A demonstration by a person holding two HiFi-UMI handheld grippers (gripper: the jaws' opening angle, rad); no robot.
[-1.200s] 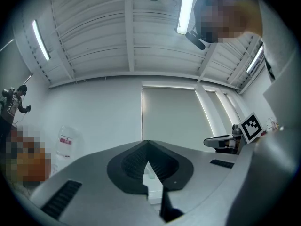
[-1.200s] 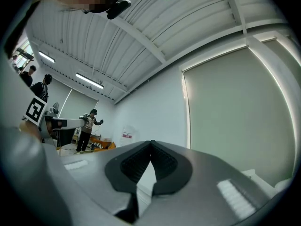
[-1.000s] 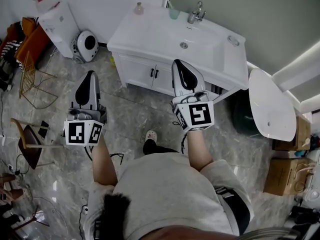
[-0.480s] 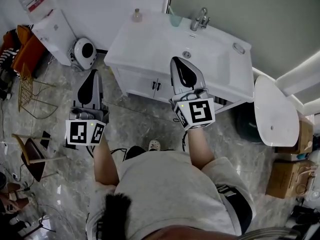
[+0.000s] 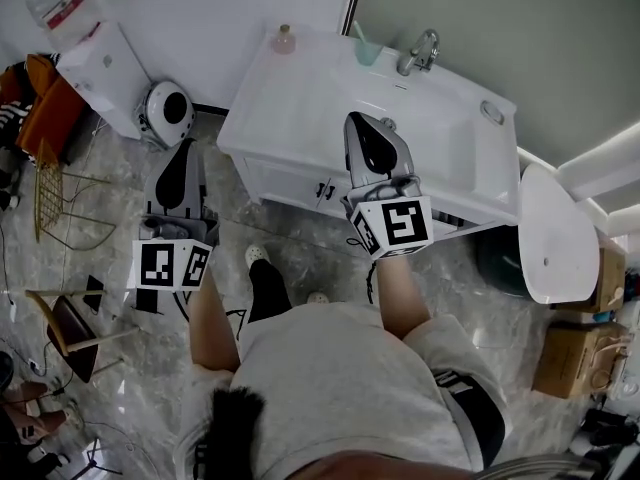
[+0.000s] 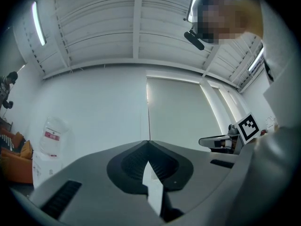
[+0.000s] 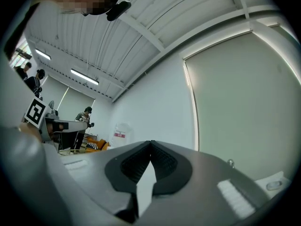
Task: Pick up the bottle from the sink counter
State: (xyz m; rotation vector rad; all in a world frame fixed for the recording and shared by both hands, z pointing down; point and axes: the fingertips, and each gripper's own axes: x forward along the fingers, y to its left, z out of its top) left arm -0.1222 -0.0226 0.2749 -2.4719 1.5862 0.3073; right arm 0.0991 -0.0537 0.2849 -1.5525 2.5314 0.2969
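Observation:
A small pinkish bottle (image 5: 285, 38) stands upright at the back left corner of the white sink counter (image 5: 290, 98). A teal cup (image 5: 368, 51) and the tap (image 5: 420, 50) stand further right along the back. My right gripper (image 5: 361, 118) is shut and empty; in the head view its tip overlaps the counter's front part, well short of the bottle. My left gripper (image 5: 181, 146) hangs over the floor to the left of the cabinet, shut, nothing in it. Both gripper views point upward at wall and ceiling: left gripper (image 6: 148, 142), right gripper (image 7: 151, 142). The bottle shows in neither.
A water dispenser (image 5: 100, 53) and a round white device (image 5: 165, 108) stand left of the cabinet. A white toilet (image 5: 548, 243) and cardboard boxes (image 5: 570, 353) are at the right. A wire chair (image 5: 55, 183) sits at the far left on the marble floor.
The person has walked toward the sink. Both grippers have come nearer the counter, and the right one now overlaps its front edge. Neither jaw pair has opened.

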